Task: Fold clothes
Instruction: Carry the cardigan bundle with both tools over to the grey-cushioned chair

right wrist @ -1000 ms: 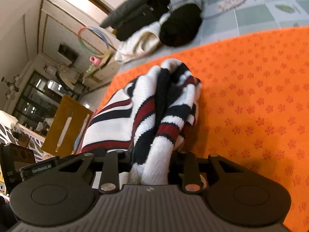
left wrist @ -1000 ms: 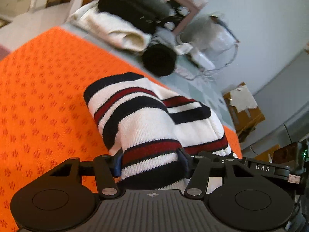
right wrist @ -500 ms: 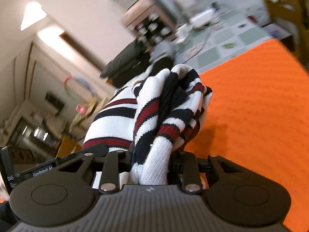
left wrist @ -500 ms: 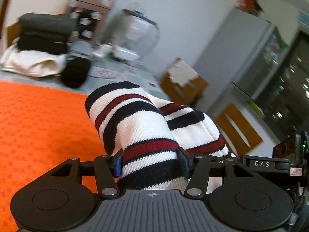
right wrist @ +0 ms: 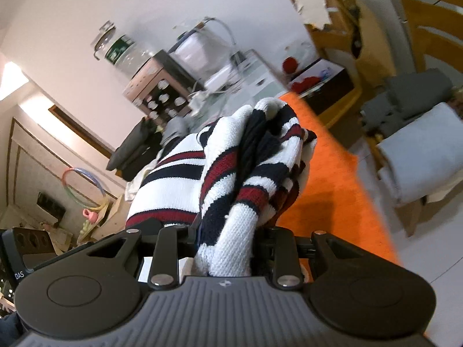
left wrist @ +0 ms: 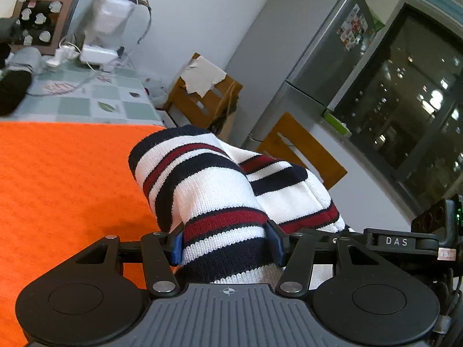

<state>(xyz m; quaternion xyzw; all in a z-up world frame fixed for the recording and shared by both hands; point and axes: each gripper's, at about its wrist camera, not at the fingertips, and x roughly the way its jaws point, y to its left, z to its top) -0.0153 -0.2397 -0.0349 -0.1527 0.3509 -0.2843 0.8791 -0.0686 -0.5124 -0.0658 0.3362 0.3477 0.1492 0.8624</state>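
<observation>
A folded white knit sweater with navy and red stripes (left wrist: 208,190) is held up above the orange cloth (left wrist: 58,179) that covers the table. My left gripper (left wrist: 227,243) is shut on one end of the bundle. My right gripper (right wrist: 228,240) is shut on the other end, where the sweater (right wrist: 231,167) bunches up thickly between the fingers. Both grippers are close side by side; the right gripper's body (left wrist: 405,241) shows at the right of the left wrist view.
Beyond the orange cloth is a tiled tabletop (left wrist: 86,98) with cables and a clear container (left wrist: 113,20). Wooden chairs (left wrist: 301,150) and a grey fridge (left wrist: 312,55) stand past the table's edge. Folded laundry lies on a chair (right wrist: 419,162) at the right.
Both grippers have swung to the right with the sweater and tilted up, so the table's far right edge, the chairs and the fridge have come into view. Both grips are unchanged.
</observation>
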